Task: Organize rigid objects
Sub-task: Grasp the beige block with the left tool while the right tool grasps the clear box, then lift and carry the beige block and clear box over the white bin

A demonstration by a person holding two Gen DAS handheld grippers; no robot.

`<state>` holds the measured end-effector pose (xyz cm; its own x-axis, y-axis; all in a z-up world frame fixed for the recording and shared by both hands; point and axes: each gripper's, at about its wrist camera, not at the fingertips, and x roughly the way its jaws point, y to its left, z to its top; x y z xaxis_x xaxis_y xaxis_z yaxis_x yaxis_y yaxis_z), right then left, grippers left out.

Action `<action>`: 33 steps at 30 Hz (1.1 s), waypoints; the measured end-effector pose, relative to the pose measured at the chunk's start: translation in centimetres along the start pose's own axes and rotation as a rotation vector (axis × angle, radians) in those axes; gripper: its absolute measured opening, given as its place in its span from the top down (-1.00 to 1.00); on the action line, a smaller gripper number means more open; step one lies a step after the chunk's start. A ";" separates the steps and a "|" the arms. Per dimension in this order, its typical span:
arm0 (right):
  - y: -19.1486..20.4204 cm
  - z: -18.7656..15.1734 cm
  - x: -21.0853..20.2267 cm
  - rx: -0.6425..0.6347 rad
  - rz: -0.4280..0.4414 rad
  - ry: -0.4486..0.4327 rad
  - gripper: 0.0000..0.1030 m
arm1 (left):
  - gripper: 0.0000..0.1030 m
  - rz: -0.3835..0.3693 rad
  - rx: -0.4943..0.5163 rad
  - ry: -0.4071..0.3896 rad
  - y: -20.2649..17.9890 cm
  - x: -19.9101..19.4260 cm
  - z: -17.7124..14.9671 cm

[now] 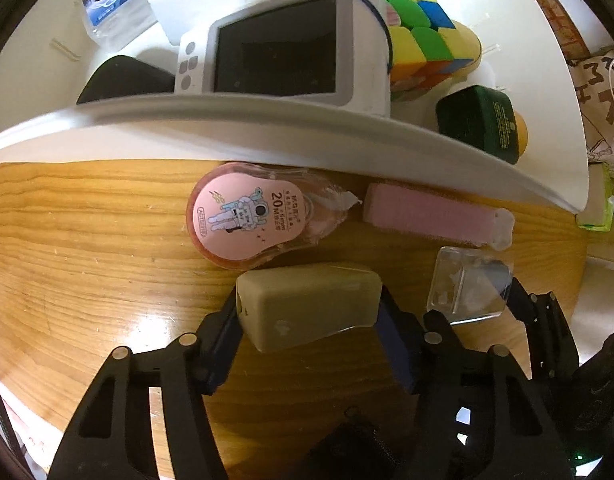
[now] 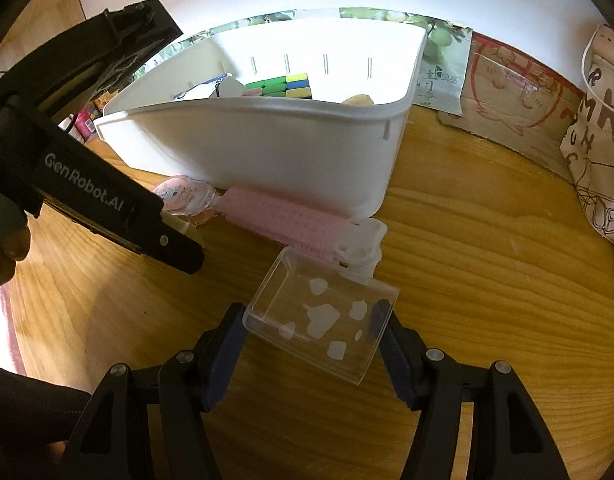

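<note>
- While the white bin [image 2: 267,152] already holds a cube [image 1: 423,28], a handheld screen [image 1: 283,48], a dark green box [image 1: 481,120] and more, four things are left on the counter [image 1: 87,248], so the sorting looks well along but not done.
- Left tool [image 1: 309,312]: its jaws are pressed against both ends of the olive block [image 1: 311,304], which lies flat on the wood just in front of the bin. I judge this a fresh grip, with the lift not yet begun.
- Right tool [image 2: 313,330]: its jaws stand on either side of the clear box [image 2: 323,320], near the bin's right corner. Whether the pads truly press the walls I cannot tell (the plastic hides the contact).
- Pink tape roller [image 1: 247,220] and pink bar [image 1: 431,216] lie against the bin's front wall, untouched.
- Next, I judge, the left tool must raise the block straight up, clear the bin's rim [image 1: 267,120], and find a gap among the things inside, which is crowded on the near side.
- Care is needed in lifting: the roller lies right beside the block and could be nudged.
</note>
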<state>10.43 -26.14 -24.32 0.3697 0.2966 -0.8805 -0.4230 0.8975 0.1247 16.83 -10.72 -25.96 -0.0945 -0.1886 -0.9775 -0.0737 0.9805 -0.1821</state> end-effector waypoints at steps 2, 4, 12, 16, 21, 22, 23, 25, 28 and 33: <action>0.0 0.1 0.1 -0.001 -0.001 0.001 -0.25 | -0.27 -0.002 0.000 0.002 -0.1 0.0 -0.1; 0.2 0.1 0.1 -0.004 -0.002 0.004 -0.25 | -0.27 -0.003 0.000 0.006 0.0 -0.3 0.2; 0.8 0.2 -0.4 -0.017 -0.001 0.003 -0.25 | -0.27 -0.015 -0.011 0.016 0.2 -0.3 0.7; 1.1 0.2 -0.9 -0.024 -0.002 -0.009 -0.25 | -0.27 -0.018 -0.004 0.008 0.6 -0.4 0.7; 1.5 -0.1 -2.1 -0.033 -0.011 -0.041 -0.10 | -0.27 -0.022 0.006 -0.003 0.8 -0.8 -0.2; 1.6 -0.1 -2.4 -0.032 -0.011 -0.047 -0.09 | -0.27 -0.020 0.009 -0.007 0.8 -1.0 -0.5; 1.6 -0.2 -2.6 -0.031 -0.011 -0.052 -0.09 | -0.27 -0.019 0.010 -0.011 0.8 -1.0 -0.7; 1.7 -0.3 -3.1 -0.033 -0.011 -0.066 -0.09 | -0.27 -0.022 0.007 -0.021 1.0 -1.3 -1.2; 1.9 -0.4 -3.8 -0.040 -0.010 -0.086 -0.09 | -0.27 -0.027 -0.004 -0.043 1.8 -2.0 -2.3; 2.7 -0.4 -4.7 -0.063 -0.026 -0.115 -0.09 | -0.27 -0.031 -0.034 -0.071 3.2 -2.8 -4.3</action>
<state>7.21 -25.24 -19.97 0.4719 0.3126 -0.8244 -0.4619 0.8841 0.0708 12.61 -7.26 -23.38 -0.0213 -0.2130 -0.9768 -0.1095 0.9717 -0.2095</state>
